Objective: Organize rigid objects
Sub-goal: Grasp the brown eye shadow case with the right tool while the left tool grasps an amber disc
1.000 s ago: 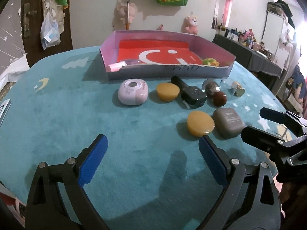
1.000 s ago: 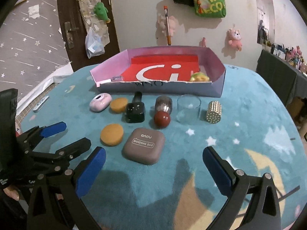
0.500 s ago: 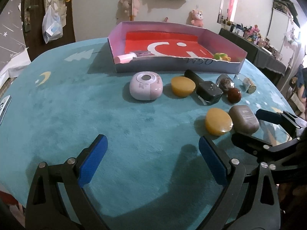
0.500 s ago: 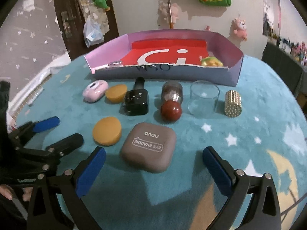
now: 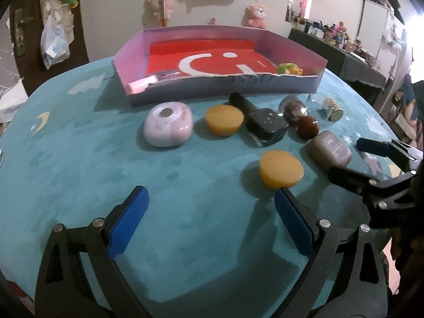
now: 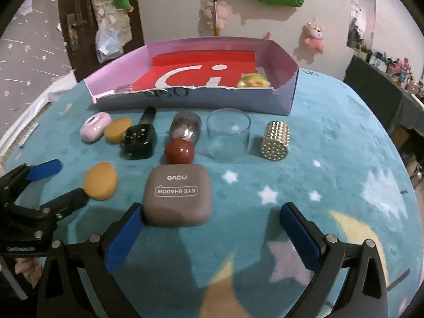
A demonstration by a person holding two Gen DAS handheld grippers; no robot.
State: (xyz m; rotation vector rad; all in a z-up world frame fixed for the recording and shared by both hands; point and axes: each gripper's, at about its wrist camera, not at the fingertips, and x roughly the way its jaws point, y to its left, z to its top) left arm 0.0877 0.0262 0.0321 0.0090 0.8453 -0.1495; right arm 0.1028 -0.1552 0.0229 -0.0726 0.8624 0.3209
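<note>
My left gripper (image 5: 210,198) is open and low over the teal cloth, its right finger just in front of the near orange disc (image 5: 281,168). My right gripper (image 6: 212,212) is open too, its left finger beside the brown eye shadow case (image 6: 177,196). A row lies behind: pink round case (image 5: 168,124), second orange disc (image 5: 224,119), black bottle (image 5: 265,122), red ball (image 6: 179,151) against a tipped jar (image 6: 185,128), clear glass cup (image 6: 228,137), gold studded cylinder (image 6: 275,144). The pink-walled box (image 5: 212,90) with a red floor holds a green-yellow toy (image 5: 288,69) and a pink tube (image 5: 143,83).
The round table's teal star-and-moon cloth (image 6: 331,164) is bare to the right of the gold cylinder. A wall with hung plush toys stands behind the box. A dark door (image 6: 74,26) is at the back left, and a cluttered dark sideboard (image 5: 352,61) at the right.
Both grippers have moved forward toward the objects and stayed open. The eye shadow case now sits at my right gripper's left finger, the near orange disc at my left gripper's right finger.
</note>
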